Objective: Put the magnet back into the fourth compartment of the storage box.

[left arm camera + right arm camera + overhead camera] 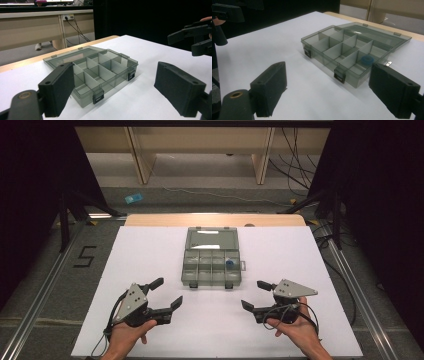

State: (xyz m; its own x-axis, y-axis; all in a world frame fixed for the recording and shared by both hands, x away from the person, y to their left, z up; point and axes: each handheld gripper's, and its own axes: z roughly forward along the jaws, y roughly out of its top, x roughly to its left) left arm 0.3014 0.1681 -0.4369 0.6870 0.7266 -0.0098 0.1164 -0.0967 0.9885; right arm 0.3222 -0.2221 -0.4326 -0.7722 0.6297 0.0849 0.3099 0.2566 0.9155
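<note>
Grey compartment box (212, 257) lid open — between, beyond left tongs (167, 292) and right tongs (254, 295); both agape, empty.

White table (150, 270) bearing 1 open organiser box (211, 268)

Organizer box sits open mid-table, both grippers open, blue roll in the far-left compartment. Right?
Not quite. The blue roll lies in a compartment at the right end of the organizer box, as the high view shows. Box open, left gripper and right gripper open: correct.

Dim surroundings, soft shadows, slightly blurry
</note>
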